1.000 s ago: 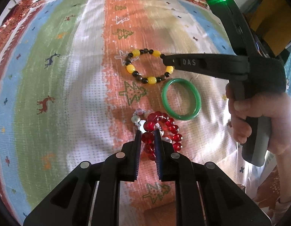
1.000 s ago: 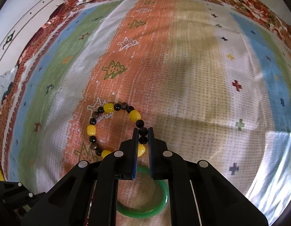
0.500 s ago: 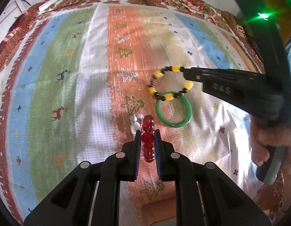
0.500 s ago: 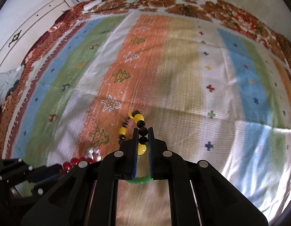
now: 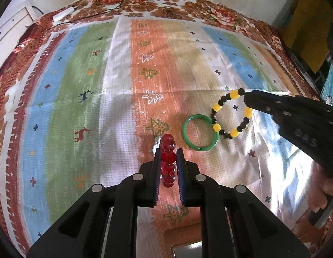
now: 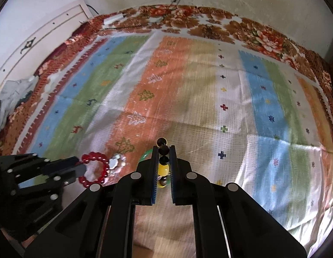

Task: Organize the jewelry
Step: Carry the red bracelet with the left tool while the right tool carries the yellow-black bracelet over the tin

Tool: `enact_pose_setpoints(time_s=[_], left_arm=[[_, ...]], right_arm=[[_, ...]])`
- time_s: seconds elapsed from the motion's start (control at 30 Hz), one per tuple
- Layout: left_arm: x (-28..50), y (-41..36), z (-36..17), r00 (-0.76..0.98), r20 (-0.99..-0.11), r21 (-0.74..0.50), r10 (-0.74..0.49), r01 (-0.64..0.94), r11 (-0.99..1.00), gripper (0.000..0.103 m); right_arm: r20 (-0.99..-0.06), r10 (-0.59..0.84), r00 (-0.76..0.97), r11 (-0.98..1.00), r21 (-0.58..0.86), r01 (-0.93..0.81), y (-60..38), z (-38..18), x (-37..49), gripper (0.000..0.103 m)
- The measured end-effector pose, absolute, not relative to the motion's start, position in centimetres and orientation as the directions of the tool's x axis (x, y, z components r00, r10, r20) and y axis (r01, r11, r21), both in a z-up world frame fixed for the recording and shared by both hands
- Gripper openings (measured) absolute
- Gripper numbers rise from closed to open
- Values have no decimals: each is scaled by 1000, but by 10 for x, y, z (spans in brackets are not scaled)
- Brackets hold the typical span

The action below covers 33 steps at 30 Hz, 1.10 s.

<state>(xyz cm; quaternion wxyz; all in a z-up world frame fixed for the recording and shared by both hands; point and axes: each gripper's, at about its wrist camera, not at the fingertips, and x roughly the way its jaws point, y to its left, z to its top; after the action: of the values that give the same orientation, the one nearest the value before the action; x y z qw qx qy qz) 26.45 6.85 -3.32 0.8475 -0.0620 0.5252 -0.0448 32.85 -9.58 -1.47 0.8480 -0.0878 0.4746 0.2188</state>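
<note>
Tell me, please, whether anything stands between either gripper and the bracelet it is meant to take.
Nothing does. The left gripper is shut on the red bead bracelet, and the right gripper on the yellow and black bead bracelet. The green bangle lies untouched on the cloth.

Bright daylight, glare lower right; cloth (image 5: pixel 114 116) motion-blurred; fisheye bending, dark corners.
</note>
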Motion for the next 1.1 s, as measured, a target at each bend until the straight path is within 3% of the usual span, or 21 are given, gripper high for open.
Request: enact_pose_setpoints(time_s=[1.1], left_arm=[[206, 42, 20, 577, -810, -92, -106, 53, 994, 13]], right_arm=[[-779, 388, 493, 845, 87, -528, -117, 23, 231, 10]])
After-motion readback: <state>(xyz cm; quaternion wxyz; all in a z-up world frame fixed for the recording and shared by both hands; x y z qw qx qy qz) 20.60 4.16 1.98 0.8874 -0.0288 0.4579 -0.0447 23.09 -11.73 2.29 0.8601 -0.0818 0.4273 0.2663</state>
